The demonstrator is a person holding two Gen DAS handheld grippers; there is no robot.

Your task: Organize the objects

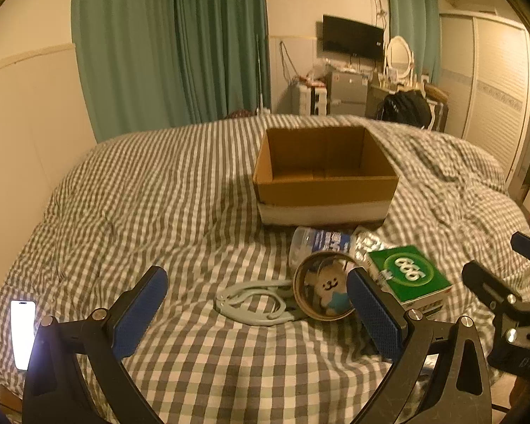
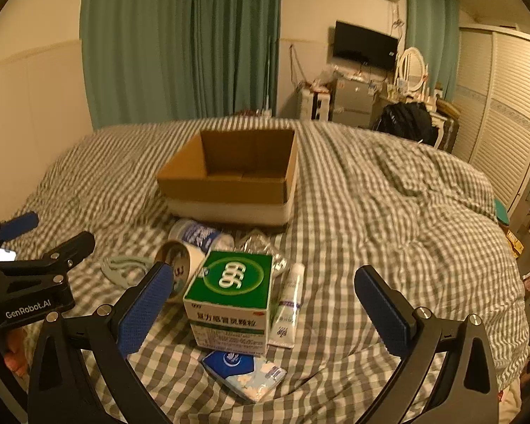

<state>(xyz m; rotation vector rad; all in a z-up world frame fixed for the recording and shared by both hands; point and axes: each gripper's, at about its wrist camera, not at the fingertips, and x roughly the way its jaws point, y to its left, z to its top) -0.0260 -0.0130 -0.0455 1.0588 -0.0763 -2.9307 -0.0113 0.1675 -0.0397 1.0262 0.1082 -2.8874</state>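
An open, empty cardboard box [image 1: 323, 171] [image 2: 229, 176] stands on the checked bedspread. In front of it lie a plastic bottle [image 1: 319, 243] [image 2: 199, 235] on its side, a round tin with a plush toy [image 1: 323, 289] [image 2: 178, 259], a pale green hanger [image 1: 252, 300] [image 2: 123, 266], a green medicine box [image 1: 408, 275] [image 2: 231, 296], a white tube [image 2: 288, 305] and a blue tissue pack [image 2: 245, 374]. My left gripper [image 1: 256, 312] is open above the hanger and tin. My right gripper [image 2: 265, 311] is open, straddling the medicine box and tube from the near side.
A lit phone [image 1: 23, 334] lies at the bed's left edge. Wall and green curtains [image 1: 169, 42] stand behind the bed. A dresser, black bag [image 2: 406, 120] and wardrobe [image 2: 505, 106] stand at the far right. The right gripper's body [image 1: 501, 300] sits beside the left one.
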